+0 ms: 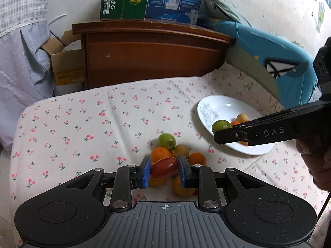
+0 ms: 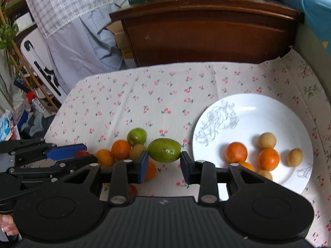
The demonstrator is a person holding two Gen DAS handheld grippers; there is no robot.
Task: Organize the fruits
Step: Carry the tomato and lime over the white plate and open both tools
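Two claws point(image 1: 164, 170) point(image 2: 164, 161), two fruits point(image 1: 164, 168) point(image 2: 164, 150).

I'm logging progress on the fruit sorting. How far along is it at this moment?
Partly done. The white plate already holds several oranges and small tan fruits. The right gripper holds a green fruit short of the plate; the left gripper grips a red fruit. A pile of fruit remains on the cloth.

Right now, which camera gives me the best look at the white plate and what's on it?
The right wrist view: the white plate lies almost whole and unblocked, with oranges and small tan fruits countable on it. In the left wrist view the plate sits far right, and the right gripper, holding a green fruit, hides most of the plate's fruit.
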